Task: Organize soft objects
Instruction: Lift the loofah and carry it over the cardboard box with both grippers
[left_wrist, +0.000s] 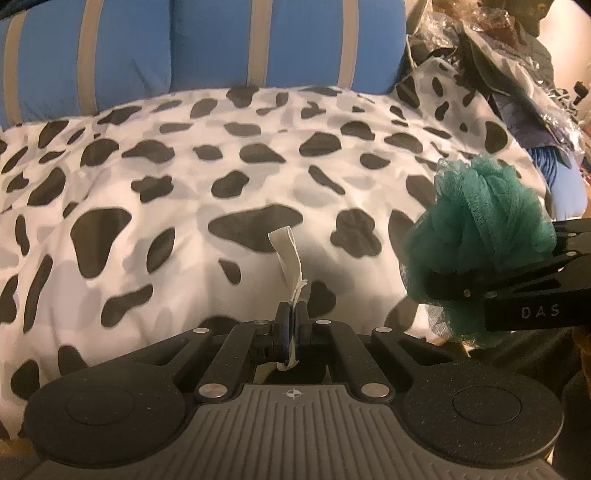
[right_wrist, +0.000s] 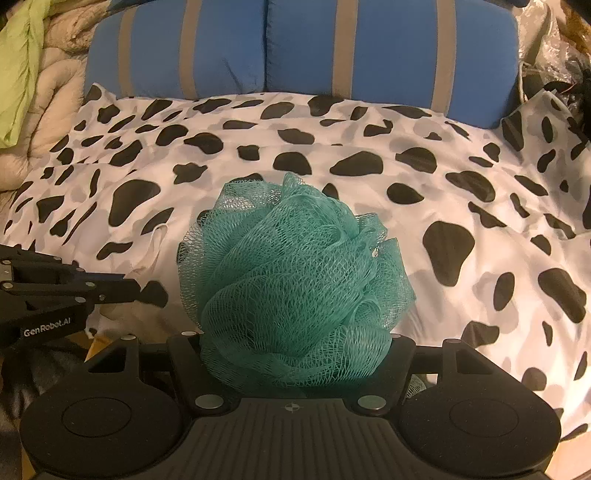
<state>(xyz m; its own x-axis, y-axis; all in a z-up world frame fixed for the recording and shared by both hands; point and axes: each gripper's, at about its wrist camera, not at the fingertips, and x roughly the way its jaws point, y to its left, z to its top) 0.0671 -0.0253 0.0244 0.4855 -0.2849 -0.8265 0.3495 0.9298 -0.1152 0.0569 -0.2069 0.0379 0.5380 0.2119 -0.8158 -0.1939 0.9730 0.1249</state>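
A green mesh bath pouf (right_wrist: 295, 284) fills my right gripper (right_wrist: 295, 343), which is shut on it; the pouf hides the fingertips. In the left wrist view the pouf (left_wrist: 484, 236) and the right gripper (left_wrist: 436, 284) show at the right, above the bed. My left gripper (left_wrist: 291, 317) is shut on a white ribbon loop (left_wrist: 288, 254) that stands up from between its fingers. In the right wrist view the left gripper (right_wrist: 133, 288) shows at the left edge. Whether the ribbon joins the pouf is hidden.
A cow-print duvet (left_wrist: 184, 177) covers the bed under both grippers. Two blue pillows with grey stripes (right_wrist: 295, 44) lie along the back. Dark clothes and plastic bags (left_wrist: 517, 55) are piled at the back right. A beige blanket and a green cloth (right_wrist: 22, 74) lie at the back left.
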